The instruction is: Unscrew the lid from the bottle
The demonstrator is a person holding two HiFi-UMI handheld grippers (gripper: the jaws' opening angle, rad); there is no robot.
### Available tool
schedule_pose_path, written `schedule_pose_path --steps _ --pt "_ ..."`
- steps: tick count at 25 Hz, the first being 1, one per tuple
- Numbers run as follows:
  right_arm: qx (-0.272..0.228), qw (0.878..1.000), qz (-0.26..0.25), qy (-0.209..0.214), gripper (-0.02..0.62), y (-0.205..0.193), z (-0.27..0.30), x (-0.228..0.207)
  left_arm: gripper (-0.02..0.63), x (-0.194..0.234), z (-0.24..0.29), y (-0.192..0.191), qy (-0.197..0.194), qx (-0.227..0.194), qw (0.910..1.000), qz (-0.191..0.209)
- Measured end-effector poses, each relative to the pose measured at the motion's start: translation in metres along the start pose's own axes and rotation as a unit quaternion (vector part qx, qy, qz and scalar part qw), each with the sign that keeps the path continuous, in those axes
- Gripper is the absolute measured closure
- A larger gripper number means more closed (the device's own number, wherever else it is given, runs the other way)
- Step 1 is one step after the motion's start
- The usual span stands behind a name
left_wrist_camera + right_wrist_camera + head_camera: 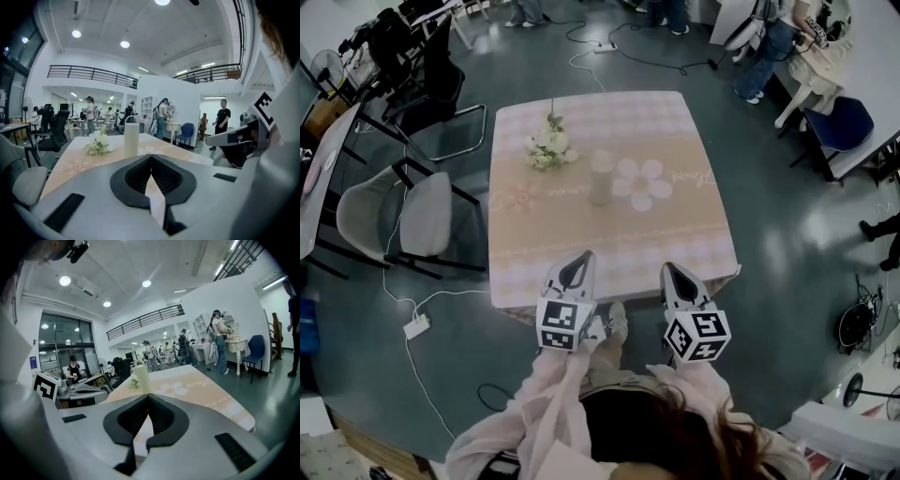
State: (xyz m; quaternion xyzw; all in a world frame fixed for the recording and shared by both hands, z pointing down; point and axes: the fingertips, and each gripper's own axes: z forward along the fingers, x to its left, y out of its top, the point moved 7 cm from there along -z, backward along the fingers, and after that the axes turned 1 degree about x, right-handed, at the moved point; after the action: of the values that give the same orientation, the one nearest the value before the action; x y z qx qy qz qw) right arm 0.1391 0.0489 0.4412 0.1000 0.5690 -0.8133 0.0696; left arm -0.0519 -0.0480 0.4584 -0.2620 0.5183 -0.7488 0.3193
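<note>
No legible text found. The tablecloth (609, 246) carries cursive lettering (690, 175) beside its flower print (641, 183), too faint to read. The left cube (562, 324) and right cube (698, 335) show coded square markers only.

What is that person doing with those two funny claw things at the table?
A person stands at the near edge of the table, holding the left gripper and the right gripper. Both are shut and empty. The pale bottle stands untouched in the middle of the table, beside a small bunch of flowers. Its lid looks to be on, so the unscrewing has not begun.
</note>
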Motion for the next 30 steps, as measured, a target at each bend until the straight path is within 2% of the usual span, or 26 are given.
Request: schedule_pose_path --steps 13,22,30 --pt "0.003 1.000 -0.009 0.019 0.583 0.042 0.064 -0.046 0.580 0.022 0.068 0.034 0.027 -0.011 0.9995 -0.008" --pt "0.015 0.999 -0.015 0.041 0.583 0.052 0.097 -0.055 0.580 0.040 0.088 0.031 0.050 -0.005 0.9984 -0.024" --pt "0.012 0.999 -0.019 0.041 0.583 0.057 0.105 -0.066 0.580 0.043 0.097 0.032 0.059 -0.009 0.9980 -0.023"
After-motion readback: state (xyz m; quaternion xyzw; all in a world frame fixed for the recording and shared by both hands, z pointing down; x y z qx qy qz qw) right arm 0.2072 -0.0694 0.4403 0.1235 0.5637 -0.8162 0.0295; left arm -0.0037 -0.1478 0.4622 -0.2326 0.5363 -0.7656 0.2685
